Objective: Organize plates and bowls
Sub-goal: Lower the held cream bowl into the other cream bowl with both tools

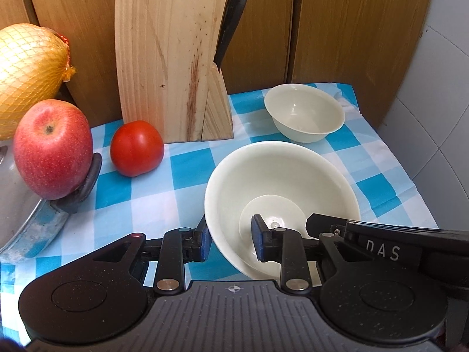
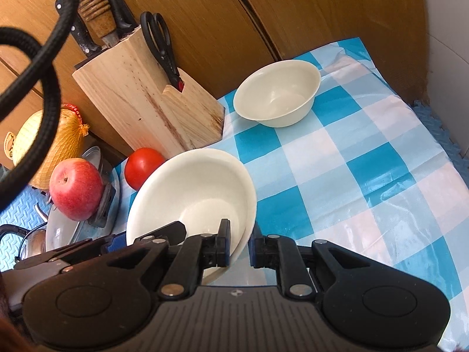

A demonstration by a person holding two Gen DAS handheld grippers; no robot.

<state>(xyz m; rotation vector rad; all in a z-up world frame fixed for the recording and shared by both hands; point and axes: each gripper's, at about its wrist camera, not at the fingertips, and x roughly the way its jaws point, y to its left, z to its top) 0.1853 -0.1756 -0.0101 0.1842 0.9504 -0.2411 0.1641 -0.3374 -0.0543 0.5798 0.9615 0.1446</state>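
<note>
Glossy cream ceramic-looking large bowl (image 1: 281, 182), small bowl (image 1: 304, 111) of the same smooth glaze, shiny plastic checked tablecloth (image 2: 366, 176), pale raw-wood knife block (image 1: 167, 67) with visible grain, matt black plastic left gripper (image 1: 231, 240), dull scuffed metal pot lid (image 1: 26, 220)

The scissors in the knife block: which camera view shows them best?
The right wrist view: both handle loops of the scissors are visible above the knife block. The left wrist view shows only dark handles edge-on.
</note>
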